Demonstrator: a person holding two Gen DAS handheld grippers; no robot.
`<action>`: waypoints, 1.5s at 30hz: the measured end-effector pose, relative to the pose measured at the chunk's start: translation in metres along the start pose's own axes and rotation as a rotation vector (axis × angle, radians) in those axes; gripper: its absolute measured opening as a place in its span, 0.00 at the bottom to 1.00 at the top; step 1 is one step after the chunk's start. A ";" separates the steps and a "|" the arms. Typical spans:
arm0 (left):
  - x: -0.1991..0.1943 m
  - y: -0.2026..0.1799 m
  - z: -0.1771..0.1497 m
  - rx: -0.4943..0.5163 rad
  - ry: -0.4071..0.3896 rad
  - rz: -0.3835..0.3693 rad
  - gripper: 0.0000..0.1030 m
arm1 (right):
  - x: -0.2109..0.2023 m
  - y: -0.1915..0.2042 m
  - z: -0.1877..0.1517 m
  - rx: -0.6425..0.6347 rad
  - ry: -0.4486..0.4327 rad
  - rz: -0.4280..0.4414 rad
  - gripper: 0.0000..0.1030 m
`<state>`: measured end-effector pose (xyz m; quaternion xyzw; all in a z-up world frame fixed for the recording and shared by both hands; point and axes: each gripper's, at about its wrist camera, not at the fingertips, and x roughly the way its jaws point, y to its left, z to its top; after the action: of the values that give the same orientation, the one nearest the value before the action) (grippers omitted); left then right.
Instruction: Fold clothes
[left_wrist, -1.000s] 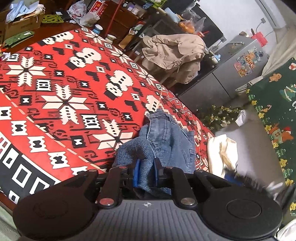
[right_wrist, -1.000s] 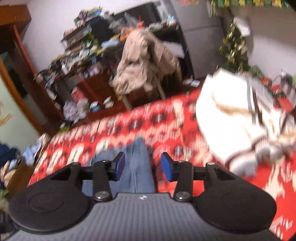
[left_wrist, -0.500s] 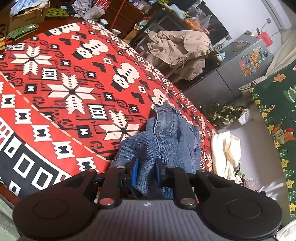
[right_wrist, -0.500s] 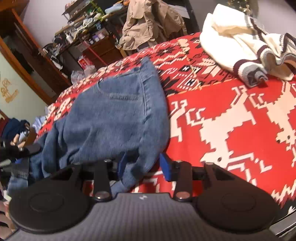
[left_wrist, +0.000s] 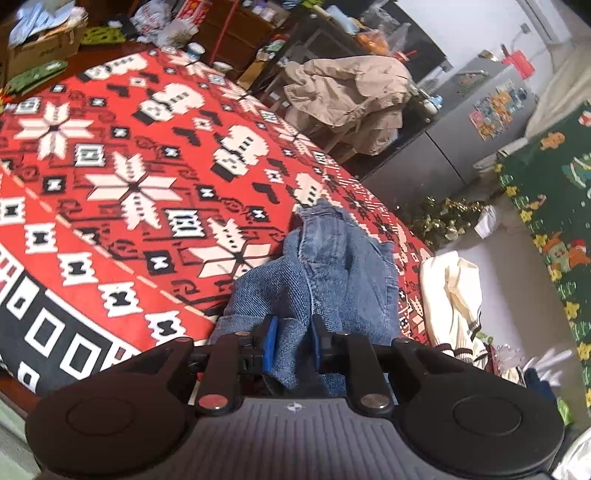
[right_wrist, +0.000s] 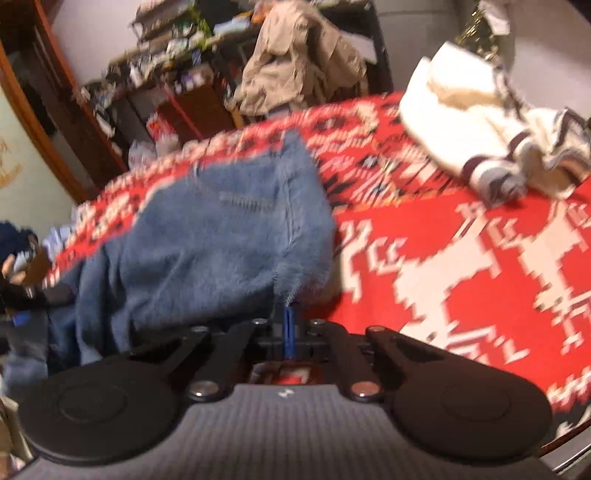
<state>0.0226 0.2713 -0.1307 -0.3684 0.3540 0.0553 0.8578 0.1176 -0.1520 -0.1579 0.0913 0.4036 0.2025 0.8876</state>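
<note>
Jeans: blue denim jeans (left_wrist: 325, 273) lie bunched on the red patterned blanket (left_wrist: 110, 206), running from centre frame down to 6 o'clock in the left wrist view; in the right wrist view the jeans (right_wrist: 221, 251) spread from centre out to 9 o'clock.
Left gripper: left gripper (left_wrist: 291, 343) at 6 o'clock, blue pads pinching a thick fold of denim, jaws only narrowly apart around it.
Right gripper: right gripper (right_wrist: 289, 325) at 6 o'clock, pads pressed together on the frayed hem of the jeans; the picture is blurred, but the cloth edge runs right into the pads.
Blanket: red, white and black pattern, covering the bench under everything.
Sweater: cream sweater (right_wrist: 480, 140) with dark stripes, heaped at 2 o'clock in the right wrist view, well apart from the jeans.
Beyond the bench: beige jacket (left_wrist: 351, 99) draped at 1 o'clock in the left wrist view; grey fridge (left_wrist: 476, 122) with stickers at 2 o'clock.
</note>
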 end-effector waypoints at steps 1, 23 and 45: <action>-0.001 -0.002 0.001 0.006 -0.003 -0.003 0.17 | -0.007 -0.004 0.005 0.016 -0.022 0.004 0.00; 0.010 0.003 -0.013 0.033 0.063 0.004 0.36 | -0.041 -0.121 0.029 0.180 -0.098 -0.173 0.15; 0.106 -0.010 0.038 0.111 0.305 -0.016 0.56 | 0.028 -0.085 0.074 -0.008 0.077 -0.035 0.52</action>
<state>0.1263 0.2721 -0.1752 -0.3275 0.4798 -0.0277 0.8135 0.2146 -0.2162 -0.1559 0.0729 0.4384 0.1920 0.8750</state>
